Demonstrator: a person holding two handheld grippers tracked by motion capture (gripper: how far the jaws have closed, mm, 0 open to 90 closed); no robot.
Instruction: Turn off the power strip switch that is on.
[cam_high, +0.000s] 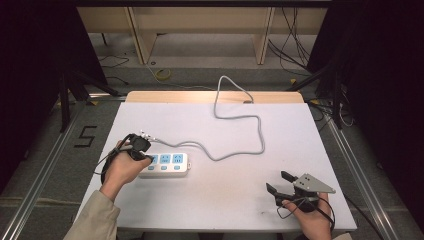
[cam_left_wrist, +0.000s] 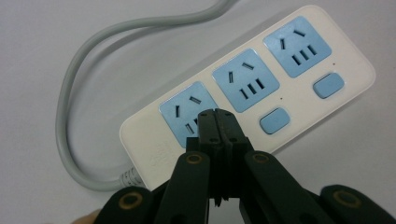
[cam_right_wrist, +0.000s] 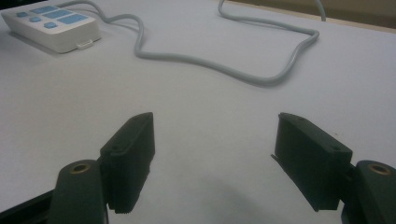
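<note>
A white power strip (cam_high: 176, 169) with three blue sockets and blue switches lies on the left part of the table. Its grey cable (cam_high: 239, 118) snakes back over the far edge. My left gripper (cam_high: 141, 150) is shut with nothing between its jaws. In the left gripper view its closed tips (cam_left_wrist: 215, 117) sit over the lower corner of the end socket on the power strip (cam_left_wrist: 327, 56), hiding what is under them; whether they touch it I cannot tell. My right gripper (cam_high: 276, 181) rests open near the front right, jaws wide (cam_right_wrist: 215, 135) and apart from the power strip (cam_right_wrist: 53, 25).
The table (cam_high: 300, 135) has a pale grey top with a wooden strip at its far edge. The cable (cam_right_wrist: 261, 74) loops across the middle between the two grippers. Dark frames and floor cables stand beyond the table sides.
</note>
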